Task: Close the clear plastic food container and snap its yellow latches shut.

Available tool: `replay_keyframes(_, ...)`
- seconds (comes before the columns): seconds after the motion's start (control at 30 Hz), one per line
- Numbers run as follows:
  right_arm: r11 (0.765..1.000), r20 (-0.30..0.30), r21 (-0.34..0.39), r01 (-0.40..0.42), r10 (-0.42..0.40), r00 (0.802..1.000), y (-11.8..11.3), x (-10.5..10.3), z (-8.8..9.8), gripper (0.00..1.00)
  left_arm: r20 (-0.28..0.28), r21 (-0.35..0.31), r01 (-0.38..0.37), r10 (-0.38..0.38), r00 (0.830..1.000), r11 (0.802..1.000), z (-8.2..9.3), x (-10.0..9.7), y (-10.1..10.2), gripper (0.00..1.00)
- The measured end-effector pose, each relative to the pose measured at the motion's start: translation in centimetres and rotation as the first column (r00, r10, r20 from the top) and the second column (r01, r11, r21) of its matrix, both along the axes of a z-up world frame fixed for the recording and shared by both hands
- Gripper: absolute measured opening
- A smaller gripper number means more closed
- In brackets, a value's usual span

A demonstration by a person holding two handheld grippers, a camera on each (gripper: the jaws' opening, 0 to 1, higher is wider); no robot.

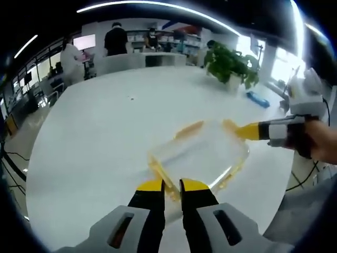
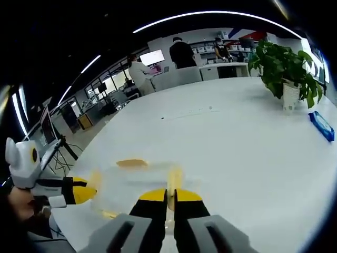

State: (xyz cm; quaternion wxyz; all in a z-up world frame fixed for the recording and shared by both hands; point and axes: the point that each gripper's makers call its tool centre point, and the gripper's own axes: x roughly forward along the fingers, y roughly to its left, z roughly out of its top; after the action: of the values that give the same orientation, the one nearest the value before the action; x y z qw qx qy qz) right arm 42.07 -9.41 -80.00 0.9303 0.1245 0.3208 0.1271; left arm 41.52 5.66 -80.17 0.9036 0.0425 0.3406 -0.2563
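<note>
We hold our left black, yellow-tipped two-jaw gripper (image 1: 172, 185) with its jaws nearly together; our right matching gripper (image 2: 170, 196) likewise, its jaws close, gripped by our hand (image 1: 315, 141).

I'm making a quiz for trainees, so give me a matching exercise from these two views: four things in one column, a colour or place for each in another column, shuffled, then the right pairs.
Things:
1. food container
2. potted plant
3. flat blue object
4. left tool

Descriptions:
A. lies on the white table near the plant
B. clear, with yellow latches
C. green leaves, white pot, at the table's far side
D. black jaws with yellow tips, at the container's near edge

Pairs: 1-B, 2-C, 3-A, 4-D
</note>
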Motion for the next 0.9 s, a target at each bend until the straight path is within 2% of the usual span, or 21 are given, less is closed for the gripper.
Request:
replay_keyframes(0.7, 0.999, -0.030, -0.009, -0.041, 0.041, 0.999, -0.28, 0.13, 0.11, 0.00, -0.011, 0.002, 0.000, 0.000, 1.000, 1.000, 0.11, 0.18, 0.05, 0.07)
replay_keyframes(0.9, 0.999, -0.039, 0.012, -0.041, 0.042, 0.998, -0.56, 0.13, 0.04, 0.00, -0.016, 0.001, 0.004, -0.004, 1.000, 1.000, 0.04, 0.17, -0.07, 0.07)
